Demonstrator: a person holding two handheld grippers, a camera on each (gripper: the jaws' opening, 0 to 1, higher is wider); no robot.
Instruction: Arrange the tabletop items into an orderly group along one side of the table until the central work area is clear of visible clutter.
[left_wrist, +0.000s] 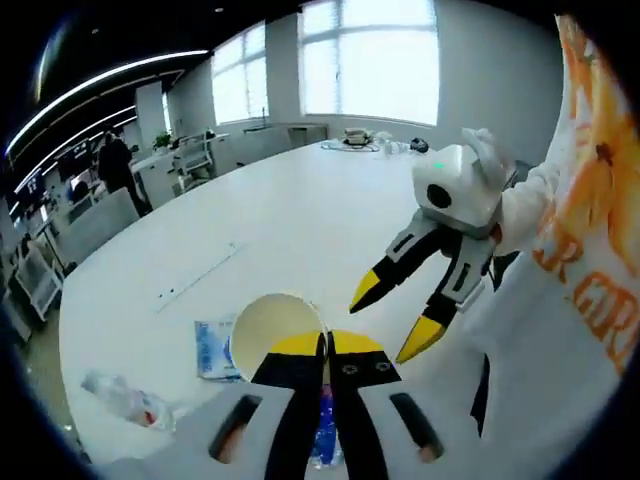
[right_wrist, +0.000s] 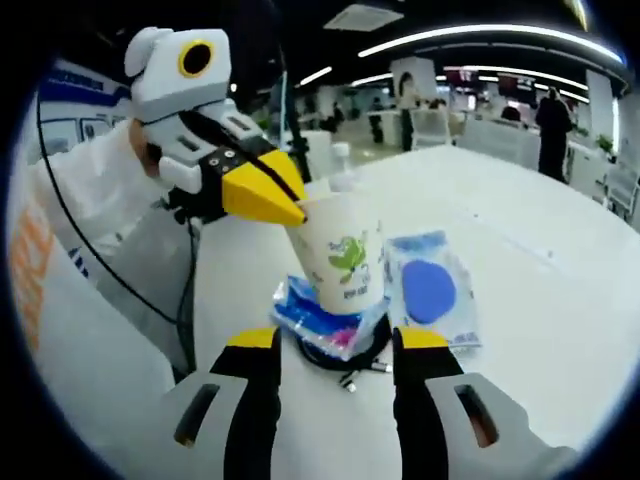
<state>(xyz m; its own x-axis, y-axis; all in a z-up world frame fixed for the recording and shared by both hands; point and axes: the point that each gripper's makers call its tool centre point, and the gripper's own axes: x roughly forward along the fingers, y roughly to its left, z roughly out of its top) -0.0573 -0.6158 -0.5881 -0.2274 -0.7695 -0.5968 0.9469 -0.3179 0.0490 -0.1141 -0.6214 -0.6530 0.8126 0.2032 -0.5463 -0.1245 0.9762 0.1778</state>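
The left gripper (right_wrist: 262, 195) has its jaws clamped on the rim of a paper cup (right_wrist: 343, 262), tilting it above a blue packet (right_wrist: 322, 322) and a black cable (right_wrist: 345, 362) on the white table (right_wrist: 520, 280). A second blue packet (right_wrist: 430, 290) lies just beside the cup. In the left gripper view the cup (left_wrist: 275, 330) sits at the jaw tips, a crumpled plastic bottle (left_wrist: 125, 400) lies near the table edge. The right gripper (left_wrist: 395, 320) hangs near the cup with jaws apart, holding nothing.
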